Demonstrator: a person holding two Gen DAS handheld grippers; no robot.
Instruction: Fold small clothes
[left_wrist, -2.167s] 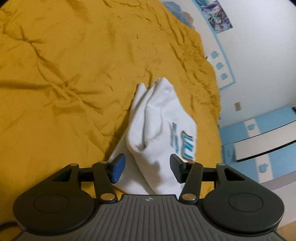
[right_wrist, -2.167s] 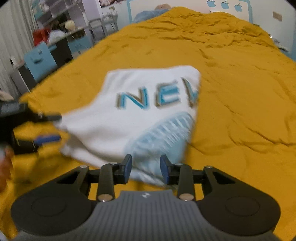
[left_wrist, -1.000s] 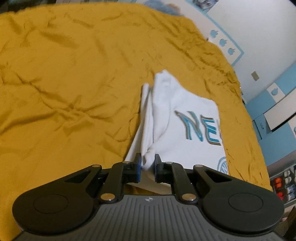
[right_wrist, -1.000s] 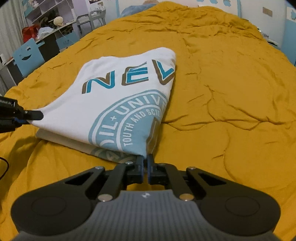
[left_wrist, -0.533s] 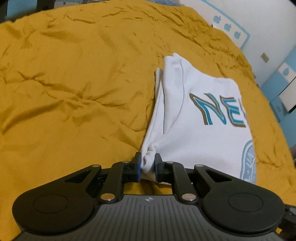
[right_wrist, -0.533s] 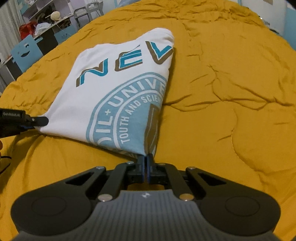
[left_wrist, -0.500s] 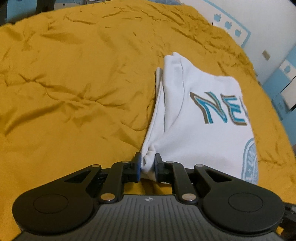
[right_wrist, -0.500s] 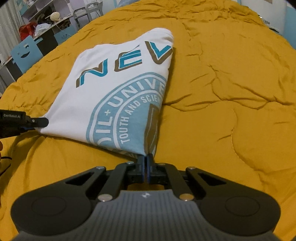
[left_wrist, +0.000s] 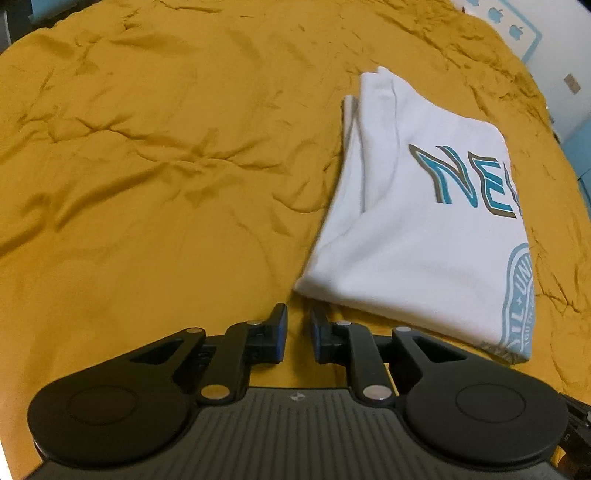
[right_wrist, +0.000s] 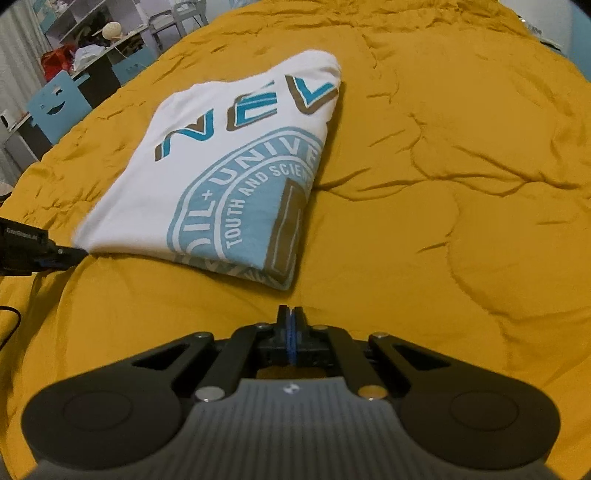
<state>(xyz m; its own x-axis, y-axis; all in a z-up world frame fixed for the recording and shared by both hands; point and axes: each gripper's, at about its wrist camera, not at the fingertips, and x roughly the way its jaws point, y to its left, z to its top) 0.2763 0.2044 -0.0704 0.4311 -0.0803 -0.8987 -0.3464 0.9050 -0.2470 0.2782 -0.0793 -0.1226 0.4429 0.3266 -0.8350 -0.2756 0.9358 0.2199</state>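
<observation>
The left gripper (left_wrist: 297, 330) has just been opening; its jaws stand slightly apart with nothing between them. The right gripper (right_wrist: 291, 325) is closed and empty. Just beyond both, the folded white T-shirt (right_wrist: 236, 173) lies flat on the mustard quilt (right_wrist: 443, 184).

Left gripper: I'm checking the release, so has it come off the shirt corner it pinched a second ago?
Yes. The left gripper has just opened and backed off the white shirt.
</observation>
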